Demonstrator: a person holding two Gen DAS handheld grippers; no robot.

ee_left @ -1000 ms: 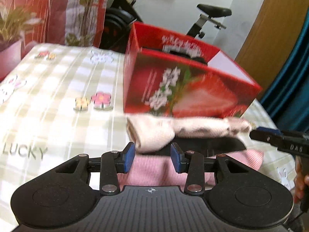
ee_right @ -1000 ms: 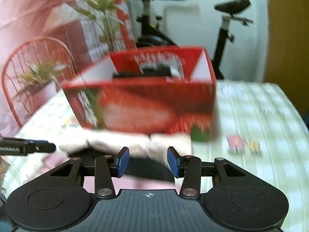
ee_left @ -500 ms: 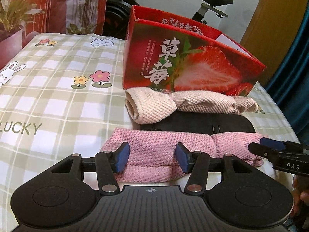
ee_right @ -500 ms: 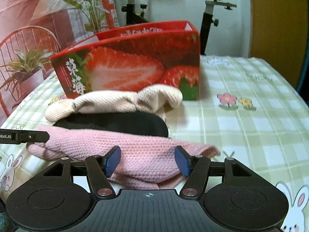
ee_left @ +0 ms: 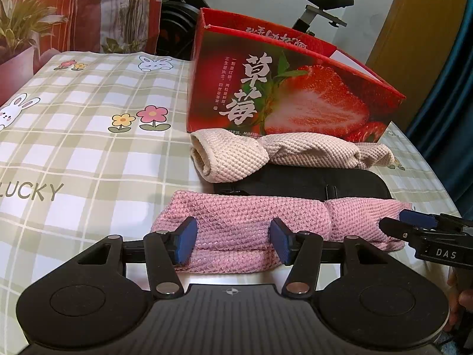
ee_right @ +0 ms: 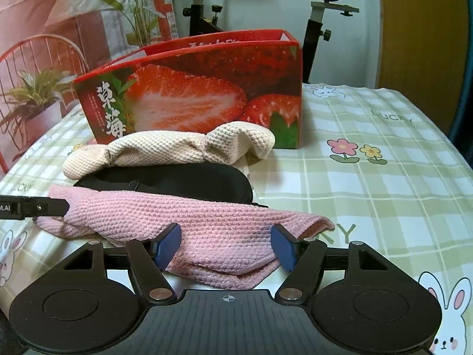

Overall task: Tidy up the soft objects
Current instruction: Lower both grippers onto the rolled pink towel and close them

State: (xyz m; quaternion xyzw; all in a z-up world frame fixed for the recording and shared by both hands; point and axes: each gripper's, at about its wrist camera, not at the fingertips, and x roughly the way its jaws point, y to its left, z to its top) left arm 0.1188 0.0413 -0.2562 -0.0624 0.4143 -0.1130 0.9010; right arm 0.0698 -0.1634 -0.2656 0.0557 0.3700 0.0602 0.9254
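A pink knitted cloth (ee_left: 251, 222) lies nearest me on the checked tablecloth, also in the right wrist view (ee_right: 192, 224). Behind it lie a black eye mask (ee_left: 310, 182) (ee_right: 165, 180) and a cream knitted cloth (ee_left: 236, 153) (ee_right: 165, 148). An open red strawberry box (ee_left: 280, 97) (ee_right: 192, 94) stands behind them. My left gripper (ee_left: 232, 244) is open, its fingers astride the pink cloth's left part. My right gripper (ee_right: 226, 247) is open, astride the cloth's right end. The right gripper's tip shows in the left wrist view (ee_left: 414, 224).
The table (ee_left: 74, 148) carries a green checked cloth with flowers, rabbits and "LUCKY" print. Potted plants (ee_right: 35, 94), a red wire chair (ee_right: 38, 47) and an exercise bike (ee_right: 319, 14) stand beyond the far edge. A wooden door is at the right.
Both grippers have dropped low and come in over the pink cloth, and their jaws have opened wider. The cloths and the box have not moved.
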